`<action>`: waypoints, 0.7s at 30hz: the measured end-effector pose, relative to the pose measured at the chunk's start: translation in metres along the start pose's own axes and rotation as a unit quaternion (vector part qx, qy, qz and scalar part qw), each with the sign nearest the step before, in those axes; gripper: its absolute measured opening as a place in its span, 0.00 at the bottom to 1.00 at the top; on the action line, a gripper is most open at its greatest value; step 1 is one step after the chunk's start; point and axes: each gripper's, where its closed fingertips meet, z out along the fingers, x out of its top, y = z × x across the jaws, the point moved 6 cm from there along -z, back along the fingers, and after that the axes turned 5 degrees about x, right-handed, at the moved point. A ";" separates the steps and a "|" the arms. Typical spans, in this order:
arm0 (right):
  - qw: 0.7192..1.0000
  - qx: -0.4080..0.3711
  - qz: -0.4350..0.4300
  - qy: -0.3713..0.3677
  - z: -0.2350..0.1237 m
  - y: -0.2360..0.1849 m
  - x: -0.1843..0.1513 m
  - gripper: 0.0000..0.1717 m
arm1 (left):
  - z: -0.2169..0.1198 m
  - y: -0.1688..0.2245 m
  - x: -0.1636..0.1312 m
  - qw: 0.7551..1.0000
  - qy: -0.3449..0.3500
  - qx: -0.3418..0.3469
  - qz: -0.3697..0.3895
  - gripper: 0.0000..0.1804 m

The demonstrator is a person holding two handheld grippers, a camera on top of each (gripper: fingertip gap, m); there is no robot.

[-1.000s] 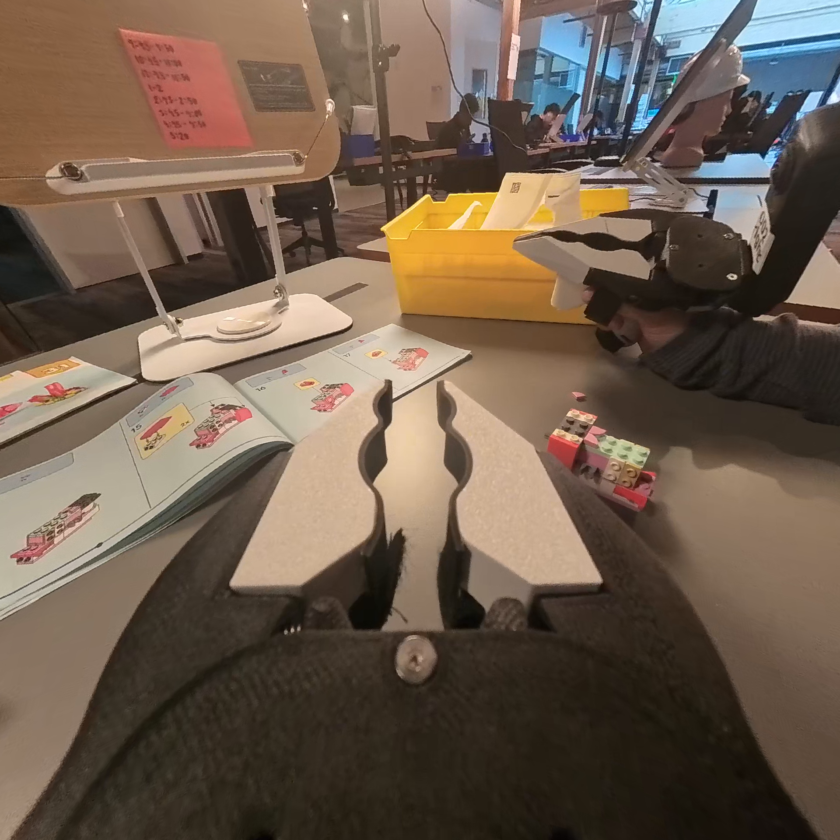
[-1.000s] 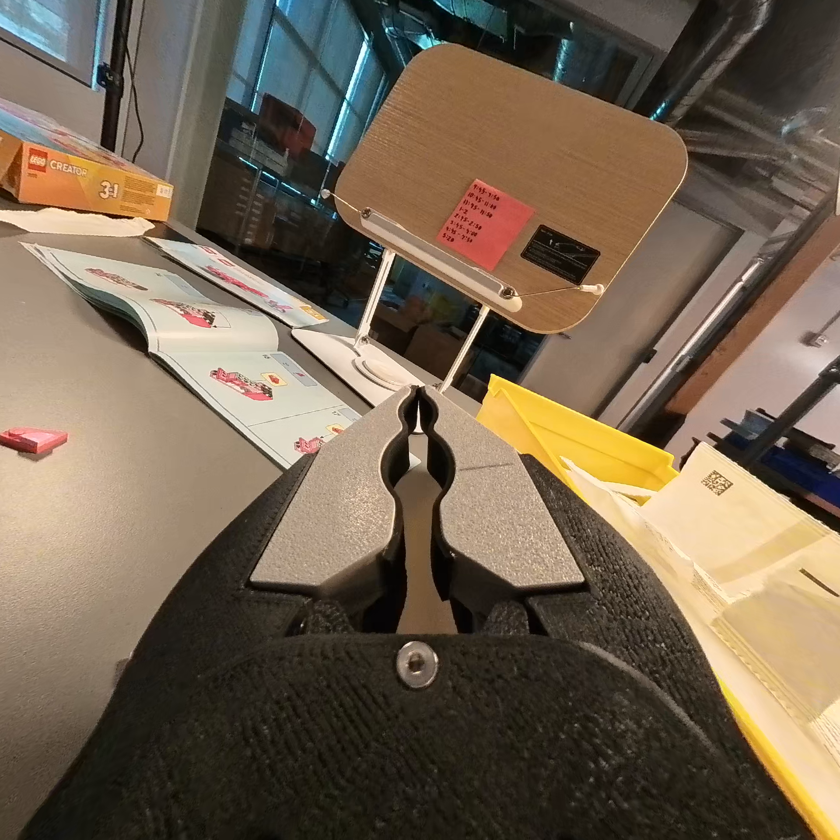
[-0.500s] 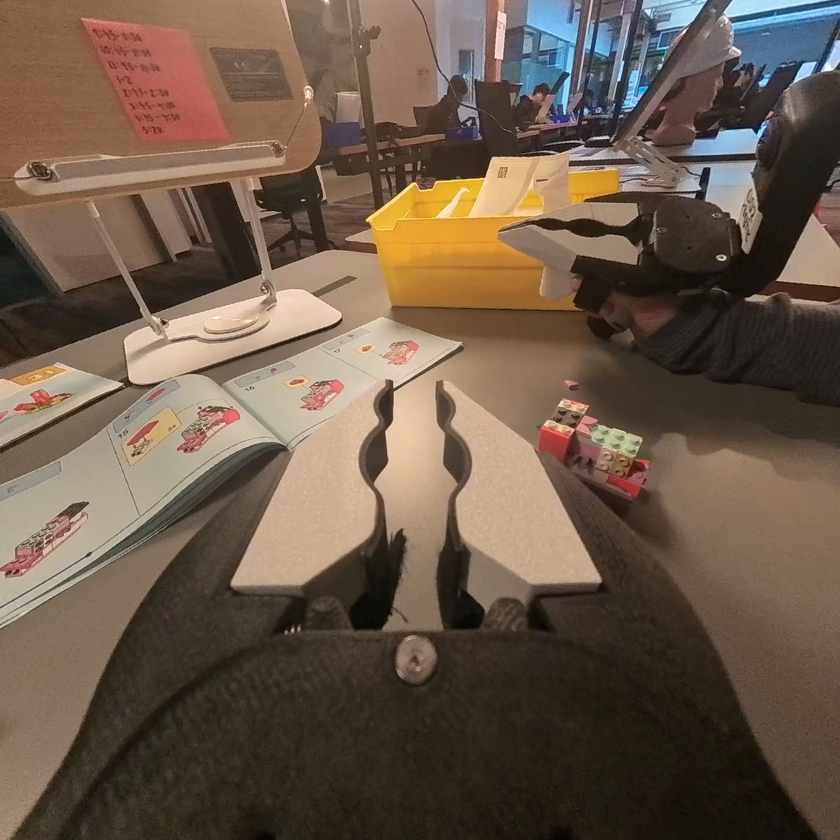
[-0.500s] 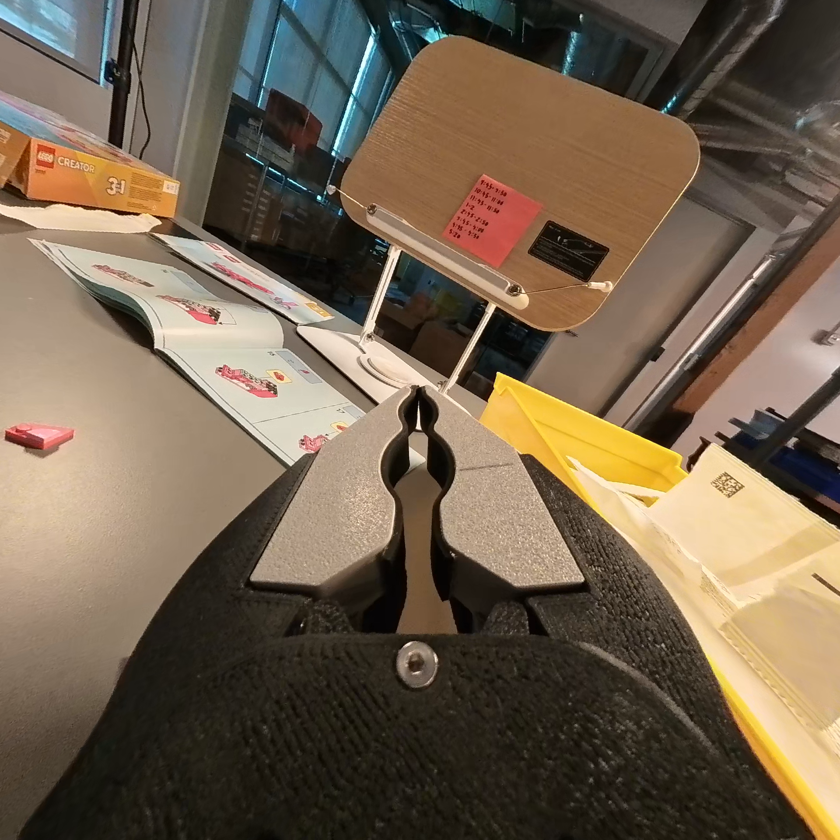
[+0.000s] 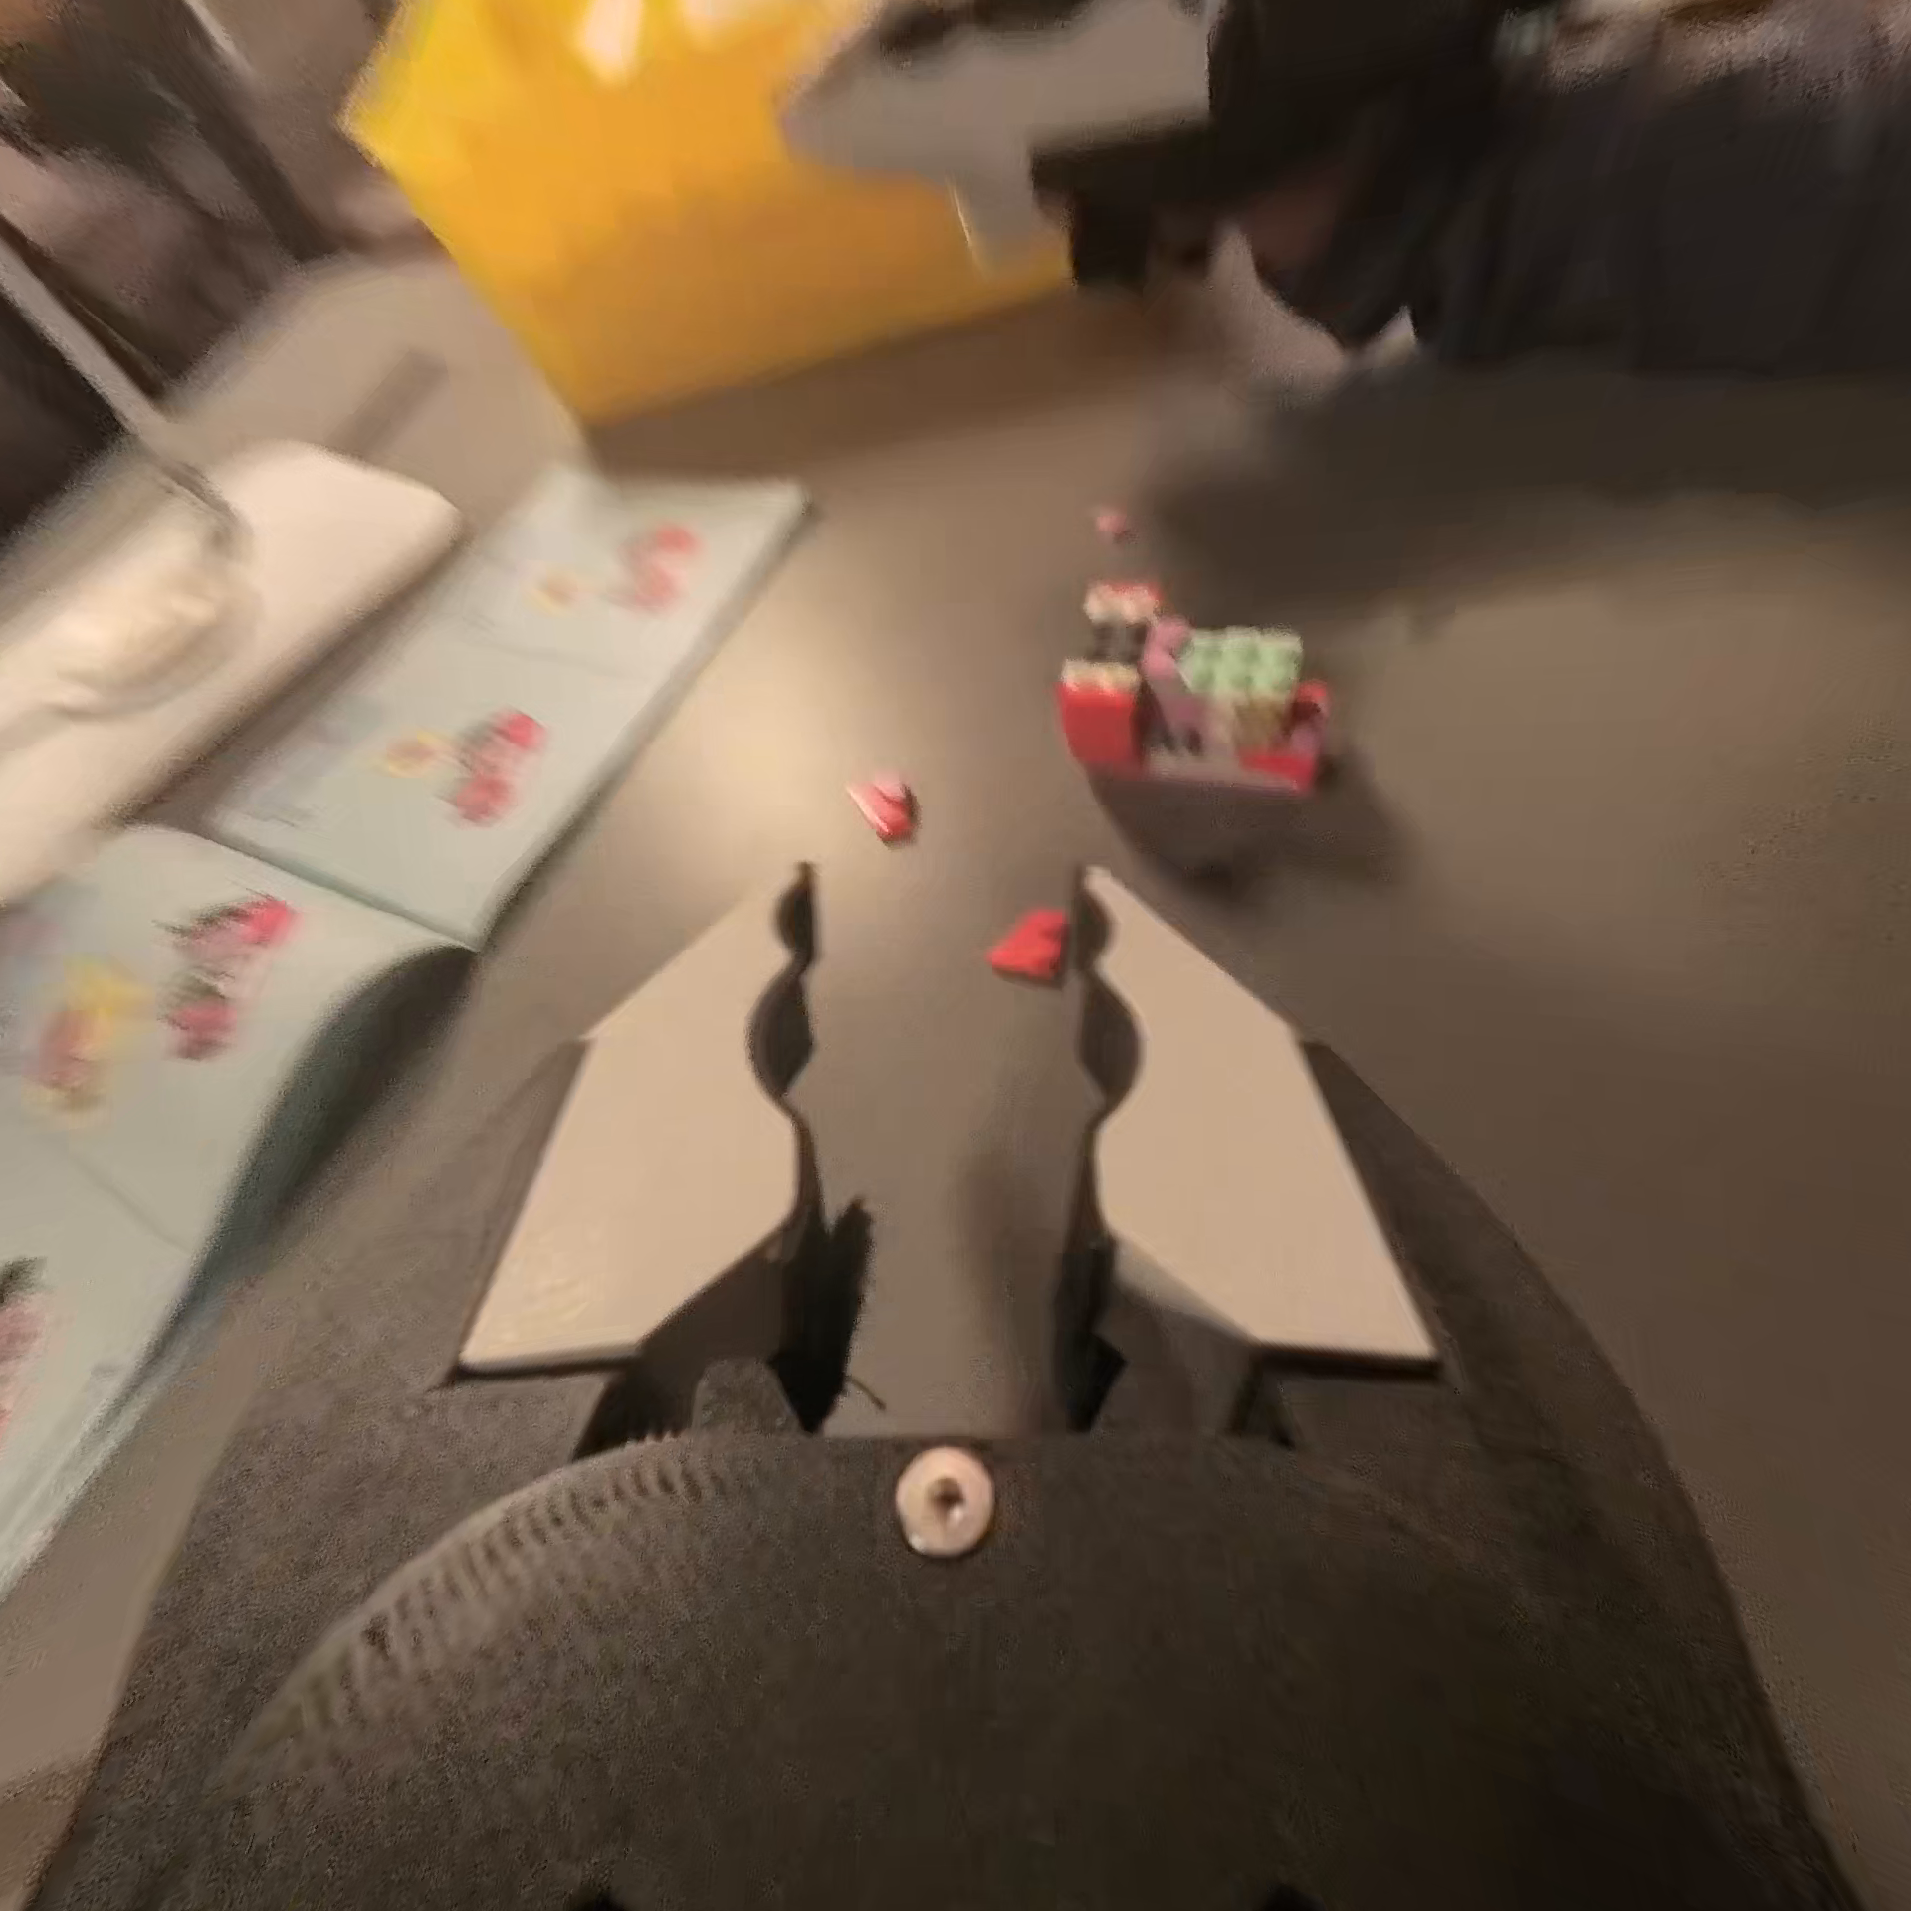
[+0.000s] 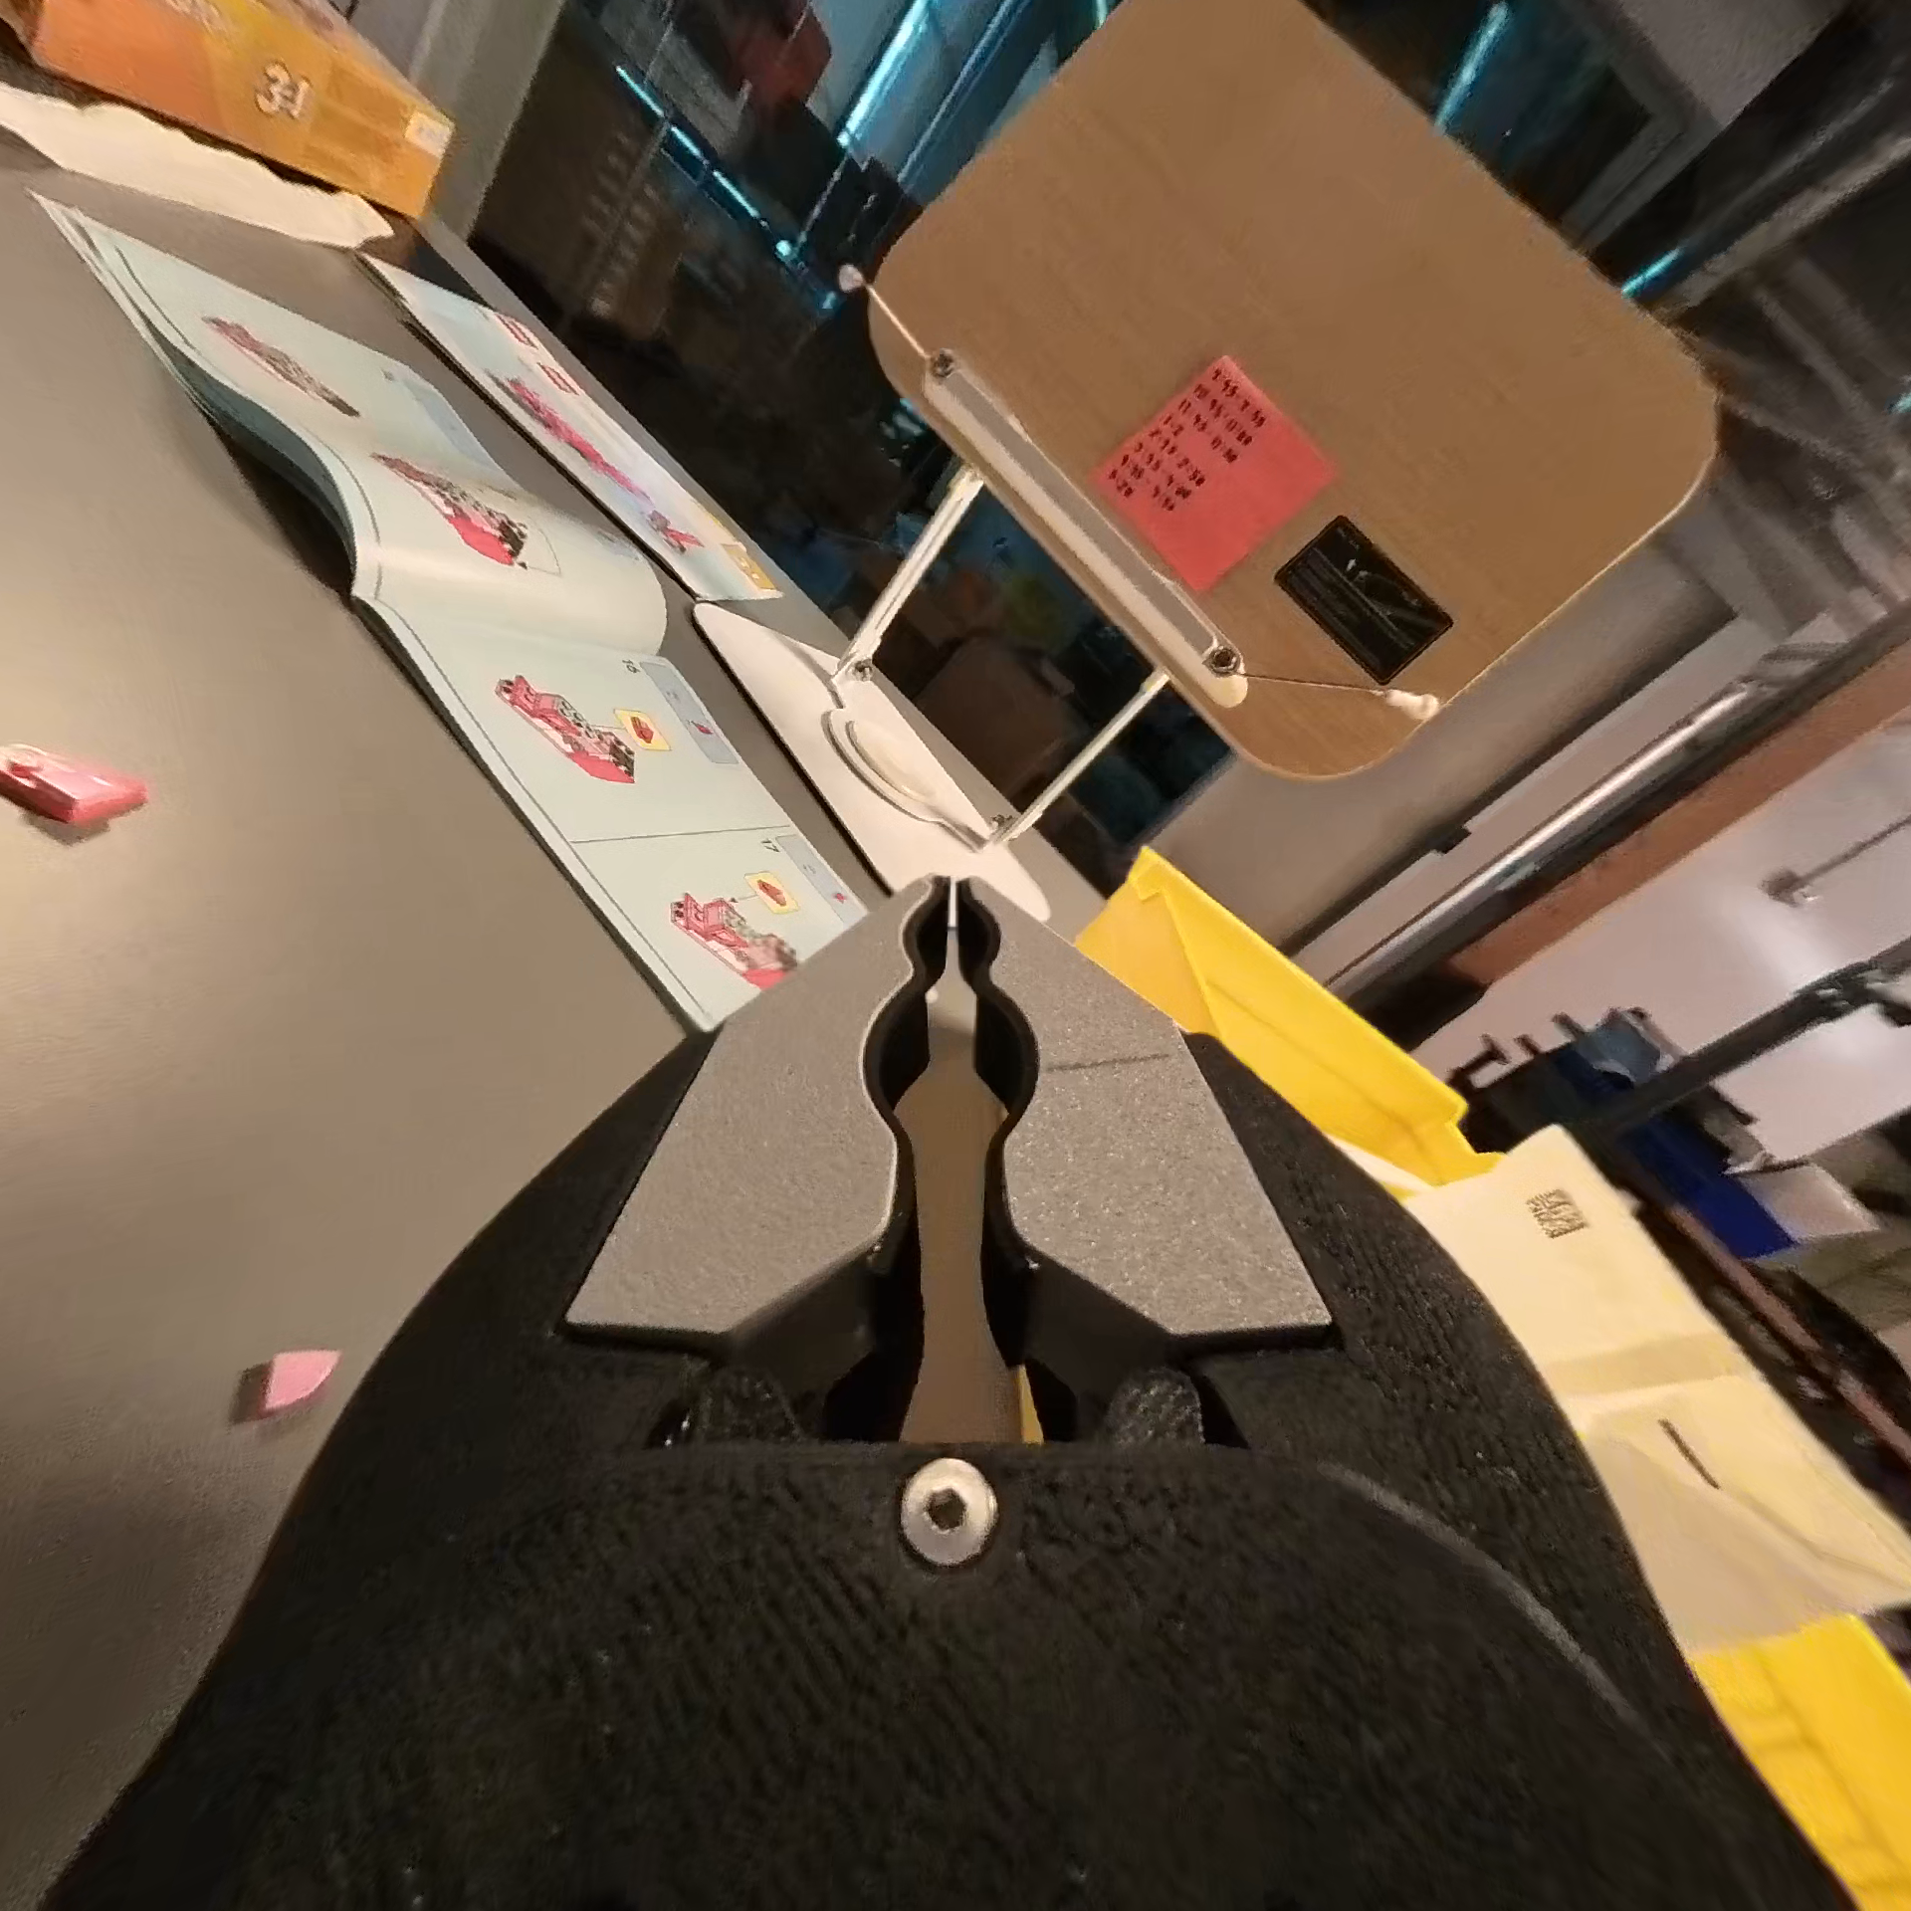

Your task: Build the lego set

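- Left wrist view: heavily blurred. Left gripper over the middle of the grey table, fingers spread and holding nothing.
- Small red piece on the table just inside the right fingertip; touching or only beside, cannot tell through the blur. Risk as judged: a sideways brush flicks so light a piece away.
- Second red piece just ahead of the tips; brick model farther ahead to the right, near enough for a fingertip to knock it.
- Open instruction booklet toward the left edge; yellow bin at the far edge.
- Right wrist view: right gripper raised above the table beside the yellow bin, fingers pressed together with nothing seen between them.
- Tips pointing at the white base of the wooden bookstand; a forward push likely nudges or tips it.
- Paper sheets in the bin under the gripper's right flank, open to snagging.
- Two pink pieces loose near the left edge, easily swept off.
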 end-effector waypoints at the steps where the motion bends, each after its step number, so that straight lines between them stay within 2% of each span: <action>1: 1.000 0.010 0.013 -0.001 0.000 0.000 0.000 0.00 | 0.003 0.003 -0.005 0.999 -0.031 -0.020 -0.012 0.36; 3: 0.999 0.024 0.027 0.005 -0.002 0.001 0.002 0.01 | 0.009 0.004 -0.011 0.998 -0.058 -0.019 -0.014 0.43; 7: 0.998 0.033 -0.005 0.045 -0.012 0.000 0.016 0.02 | 0.013 0.014 -0.016 0.997 -0.067 -0.036 0.020 0.33; 10: 0.995 0.062 -0.007 0.077 -0.016 -0.006 0.025 0.03 | 0.016 0.021 -0.019 0.994 -0.079 -0.070 0.009 0.25; 16: 0.997 0.038 -0.012 0.058 -0.012 -0.004 0.022 0.02 | 0.021 0.018 -0.019 0.993 -0.089 -0.080 -0.018 0.25; 21: 0.995 0.063 0.029 0.074 -0.012 -0.007 0.026 0.02 | 0.022 0.017 -0.019 0.990 -0.098 -0.085 -0.054 0.17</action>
